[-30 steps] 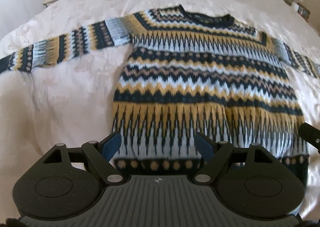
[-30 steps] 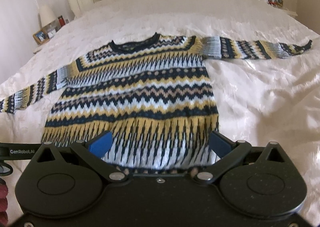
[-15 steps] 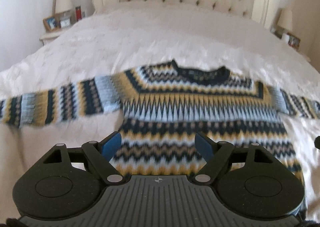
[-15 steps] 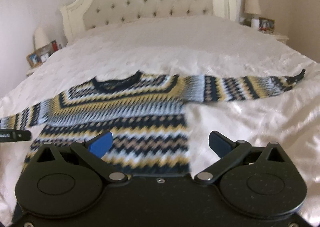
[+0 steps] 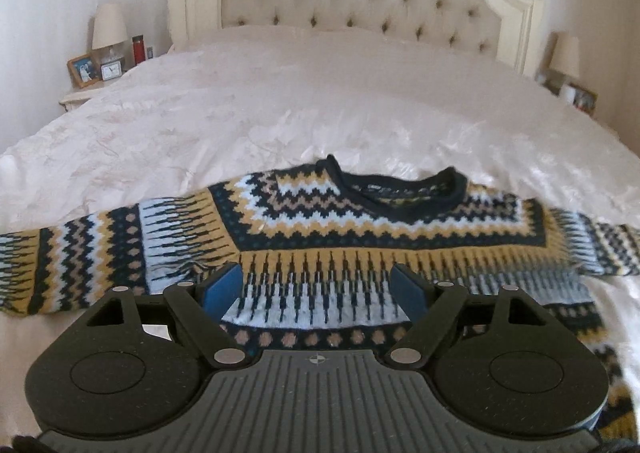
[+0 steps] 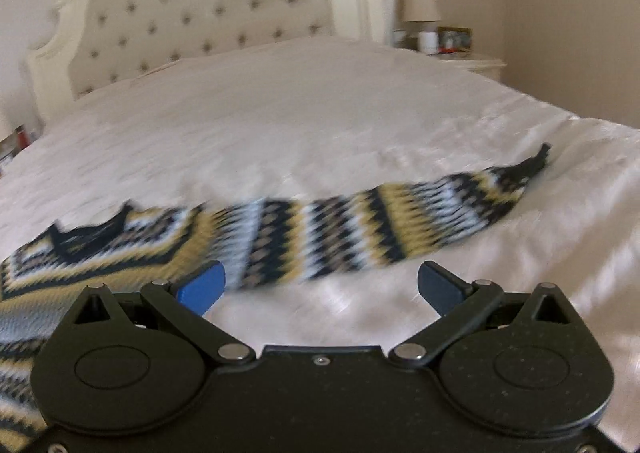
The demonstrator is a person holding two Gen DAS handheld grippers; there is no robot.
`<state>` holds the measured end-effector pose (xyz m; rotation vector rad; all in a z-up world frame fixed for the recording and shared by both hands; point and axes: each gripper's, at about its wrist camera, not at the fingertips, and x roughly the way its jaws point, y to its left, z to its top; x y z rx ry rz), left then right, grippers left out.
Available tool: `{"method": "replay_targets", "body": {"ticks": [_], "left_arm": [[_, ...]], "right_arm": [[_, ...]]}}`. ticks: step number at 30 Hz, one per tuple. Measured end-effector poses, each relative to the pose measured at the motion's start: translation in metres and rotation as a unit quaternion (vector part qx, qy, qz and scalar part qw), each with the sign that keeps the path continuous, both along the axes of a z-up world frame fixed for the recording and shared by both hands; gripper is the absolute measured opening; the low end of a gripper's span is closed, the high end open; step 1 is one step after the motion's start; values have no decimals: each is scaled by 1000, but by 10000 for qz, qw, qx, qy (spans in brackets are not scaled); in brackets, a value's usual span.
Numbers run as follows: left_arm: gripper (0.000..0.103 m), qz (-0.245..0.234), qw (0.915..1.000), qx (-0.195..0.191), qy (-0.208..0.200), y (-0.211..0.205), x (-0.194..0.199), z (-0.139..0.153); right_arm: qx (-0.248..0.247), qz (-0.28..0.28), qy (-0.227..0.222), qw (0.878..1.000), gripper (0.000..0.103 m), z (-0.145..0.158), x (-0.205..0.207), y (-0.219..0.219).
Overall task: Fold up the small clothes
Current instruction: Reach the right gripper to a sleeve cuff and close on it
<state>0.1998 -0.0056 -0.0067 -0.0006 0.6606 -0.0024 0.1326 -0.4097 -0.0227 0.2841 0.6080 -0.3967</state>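
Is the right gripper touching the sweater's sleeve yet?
Cannot tell. In the right wrist view the right gripper is wide open with nothing between its fingers, and the sleeve lies just beyond the fingertips, but blur hides whether the blue pad touches it.

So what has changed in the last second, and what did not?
Both grippers moved forward from the hem toward the shoulders: left gripper over the chest, right gripper at the right sleeve. Nothing gripped. The sweater stayed flat, both grippers open.

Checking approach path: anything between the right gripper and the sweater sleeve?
Nothing visible. The right gripper is open, and only bare bedspread lies between its fingers and the spread-out sleeve of the sweater.
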Motion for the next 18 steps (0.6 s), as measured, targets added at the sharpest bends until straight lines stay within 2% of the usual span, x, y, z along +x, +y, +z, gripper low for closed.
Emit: {"method": "replay_targets", "body": {"ticks": [6, 12, 16, 17, 18], "left_arm": [[80, 235, 9996, 67, 126, -4, 28, -17], [80, 232, 9990, 222, 301, -13, 50, -38], [80, 170, 9974, 324, 623, -20, 58, -59], [80, 158, 9967, 326, 731, -21, 59, -66], [80, 159, 9962, 330, 790, -22, 60, -71]], "right_arm": [[-116, -518, 167, 9984, 102, -6, 32, -58], [-138, -1171, 273, 9926, 102, -6, 56, -128], [-146, -1542, 354, 9873, 102, -11, 65, -165], [-79, -1621, 342, 9862, 101, -13, 66, -174], [-1, -1695, 366, 9849, 95, -15, 67, -182]]}}
